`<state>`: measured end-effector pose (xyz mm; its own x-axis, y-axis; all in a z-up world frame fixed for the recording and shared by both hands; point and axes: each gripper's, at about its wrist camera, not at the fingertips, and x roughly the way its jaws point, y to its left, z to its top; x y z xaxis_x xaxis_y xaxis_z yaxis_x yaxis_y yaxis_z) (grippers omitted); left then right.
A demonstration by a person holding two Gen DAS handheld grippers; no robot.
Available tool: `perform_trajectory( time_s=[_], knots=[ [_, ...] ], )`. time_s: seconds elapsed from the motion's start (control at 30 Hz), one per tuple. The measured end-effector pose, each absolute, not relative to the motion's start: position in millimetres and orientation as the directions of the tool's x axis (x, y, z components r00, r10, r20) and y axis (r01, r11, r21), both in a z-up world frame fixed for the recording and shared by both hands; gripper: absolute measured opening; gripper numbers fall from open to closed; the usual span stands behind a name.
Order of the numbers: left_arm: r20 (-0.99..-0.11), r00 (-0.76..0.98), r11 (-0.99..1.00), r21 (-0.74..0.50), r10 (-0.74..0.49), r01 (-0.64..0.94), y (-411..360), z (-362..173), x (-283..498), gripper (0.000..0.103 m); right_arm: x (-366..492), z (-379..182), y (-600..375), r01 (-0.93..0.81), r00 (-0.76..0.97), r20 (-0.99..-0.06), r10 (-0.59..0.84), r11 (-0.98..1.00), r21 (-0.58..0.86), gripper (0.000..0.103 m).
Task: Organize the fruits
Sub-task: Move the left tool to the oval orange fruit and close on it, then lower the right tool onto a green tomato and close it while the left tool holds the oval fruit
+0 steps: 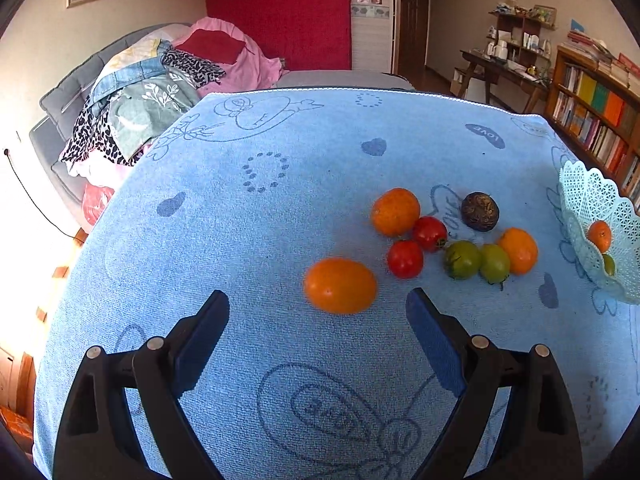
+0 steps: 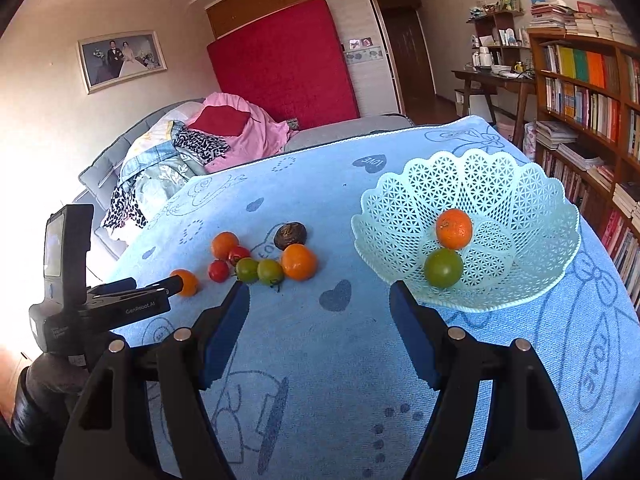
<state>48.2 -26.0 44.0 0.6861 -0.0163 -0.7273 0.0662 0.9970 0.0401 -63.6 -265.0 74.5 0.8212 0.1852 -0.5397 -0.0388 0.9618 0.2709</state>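
Note:
Several fruits lie on the blue towel [image 1: 280, 220]: an orange oval tomato [image 1: 340, 285] nearest, two oranges [image 1: 395, 211] [image 1: 519, 250], two red tomatoes [image 1: 405, 259], two green tomatoes [image 1: 463, 259] and a dark wrinkled fruit [image 1: 479, 211]. My left gripper [image 1: 318, 306] is open, just short of the oval tomato. A pale green lattice basket [image 2: 532, 200] holds an orange [image 2: 453, 228] and a green tomato [image 2: 443, 267]. My right gripper [image 2: 320, 300] is open and empty, just left of the basket. The left gripper's body [image 2: 100, 304] shows in the right wrist view.
The towel's far edge [image 1: 360, 90] borders a grey sofa piled with clothes [image 1: 160, 92]. A bookshelf [image 2: 588, 92] and a desk [image 2: 492, 80] stand to the right. A red mattress [image 2: 284, 64] leans on the back wall.

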Motion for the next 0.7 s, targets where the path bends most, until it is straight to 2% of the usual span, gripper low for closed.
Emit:
perform_trajectory(
  time_s=[0.07, 0.27, 0.33, 0.4, 0.53, 0.7],
  knots=[
    [-0.728, 0.685, 0.996, 0.044, -0.02, 0.076, -27, 41, 53, 0.089, -62, 73, -260, -0.044, 0.815, -0.547, 0.19, 0.963, 0.268, 0.074],
    [-0.745, 0.664, 0.994, 0.019, -0.059, 0.11, -25, 29, 69, 0.074, -53, 70, -245, -0.068, 0.794, -0.573, 0.204, 0.966, 0.25, 0.074],
    [-0.75, 0.656, 0.992, -0.007, -0.087, 0.124, -24, 24, 73, 0.068, -50, 69, -241, -0.075, 0.786, -0.581, 0.21, 0.966, 0.247, 0.074],
    [-0.753, 0.648, 0.991, -0.033, -0.112, 0.132, -22, 20, 75, 0.057, -46, 66, -237, -0.083, 0.778, -0.591, 0.216, 0.966, 0.244, 0.074],
    [-0.749, 0.645, 0.986, -0.065, -0.152, 0.157, -21, 17, 73, 0.045, -34, 60, -229, -0.099, 0.75, -0.616, 0.241, 0.962, 0.255, 0.074],
    [-0.732, 0.659, 0.983, -0.083, -0.172, 0.165, -19, 18, 67, 0.045, -16, 51, -220, -0.108, 0.723, -0.644, 0.249, 0.962, 0.252, 0.074]
  ],
)
